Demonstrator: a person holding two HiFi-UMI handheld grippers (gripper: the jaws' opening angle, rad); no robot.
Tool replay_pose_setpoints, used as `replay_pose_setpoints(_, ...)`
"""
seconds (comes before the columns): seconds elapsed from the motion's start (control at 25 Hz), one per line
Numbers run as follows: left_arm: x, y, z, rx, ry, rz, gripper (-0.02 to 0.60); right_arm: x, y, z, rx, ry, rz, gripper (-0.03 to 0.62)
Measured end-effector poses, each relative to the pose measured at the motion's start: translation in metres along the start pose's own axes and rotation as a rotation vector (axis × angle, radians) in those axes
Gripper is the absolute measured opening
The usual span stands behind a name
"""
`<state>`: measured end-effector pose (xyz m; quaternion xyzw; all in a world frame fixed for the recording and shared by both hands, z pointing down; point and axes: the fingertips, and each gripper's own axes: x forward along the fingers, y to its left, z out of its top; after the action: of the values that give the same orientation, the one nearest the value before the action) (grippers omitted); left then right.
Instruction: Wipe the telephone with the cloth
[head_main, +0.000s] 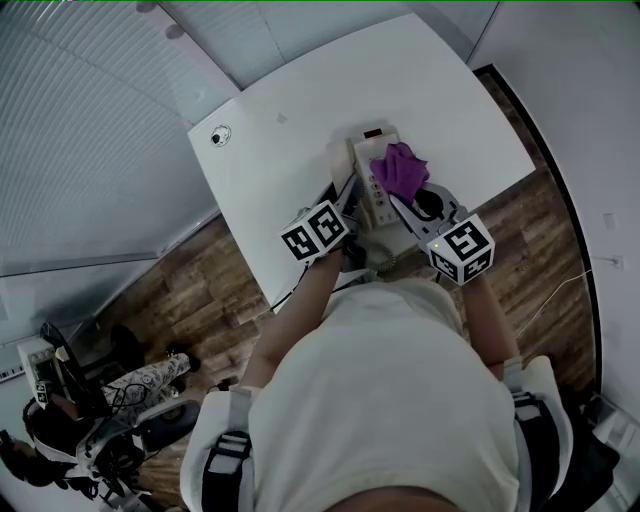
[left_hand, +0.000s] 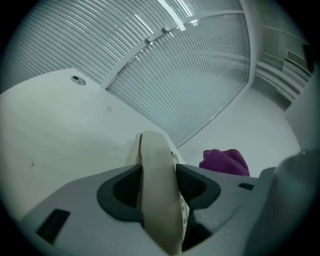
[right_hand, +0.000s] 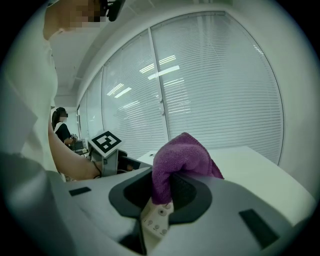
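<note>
Through the head view I see the telephone (head_main: 372, 180) sitting on the white desk (head_main: 290, 130), toward the desk edge on my side. The purple cloth (head_main: 400, 170) is bunched on top of it, and the left tongs (head_main: 350, 203) and right tongs (head_main: 408, 203) both reach in over it.

In the left gripper view my tongs are clamped on the cream handset (left_hand: 157, 200), one pad against each side, with the cloth (left_hand: 225, 161) just to the right.

In the right gripper view my tongs pinch a fold of the cloth (right_hand: 182, 160), which rests on the keypad (right_hand: 157, 220).
</note>
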<state>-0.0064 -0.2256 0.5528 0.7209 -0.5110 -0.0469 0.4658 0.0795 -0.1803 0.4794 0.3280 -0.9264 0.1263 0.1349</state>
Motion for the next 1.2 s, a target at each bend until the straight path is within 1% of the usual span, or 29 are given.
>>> replay_pose_setpoints(0.16, 0.003, 0.001, -0.002, 0.015, 0.004, 0.003, 0.219, 0.002, -0.002, -0.001, 0.01, -0.002, 0.001, 0.087)
replay_pose_setpoints(0.32, 0.004, -0.009, 0.004, -0.032, -0.022, -0.061, 0.215, 0.005, -0.003, -0.001, 0.014, -0.005, 0.007, 0.087)
replay_pose_setpoints(0.36, 0.005, -0.01, 0.006, -0.035, -0.024, -0.065, 0.212, 0.006, -0.004, -0.001, 0.014, -0.005, 0.007, 0.087)
replay_pose_setpoints(0.52, 0.002, -0.01, 0.007, -0.029, -0.015, -0.054, 0.21, 0.009, -0.003, 0.001, 0.008, -0.007, 0.01, 0.087)
replay_pose_setpoints(0.76, -0.009, -0.007, 0.015, 0.006, -0.043, -0.048, 0.212, 0.012, 0.001, 0.009, -0.001, -0.024, 0.005, 0.087)
replay_pose_setpoints(0.92, -0.021, -0.012, 0.025, 0.03, -0.074, -0.065, 0.201, 0.01, 0.005, 0.013, -0.001, -0.04, -0.032, 0.087)
replay_pose_setpoints(1.0, -0.029, -0.013, 0.028, 0.045, -0.084, -0.06, 0.193, 0.008, 0.008, 0.015, 0.005, -0.049, -0.058, 0.087)
replay_pose_setpoints(1.04, -0.034, -0.013, 0.03, 0.055, -0.087, -0.057, 0.177, 0.006, 0.01, 0.015, 0.011, -0.053, -0.071, 0.087)
replay_pose_setpoints(1.2, -0.052, -0.012, 0.033, 0.095, -0.083, -0.061, 0.081, 0.002, 0.021, 0.015, 0.03, -0.068, -0.127, 0.087)
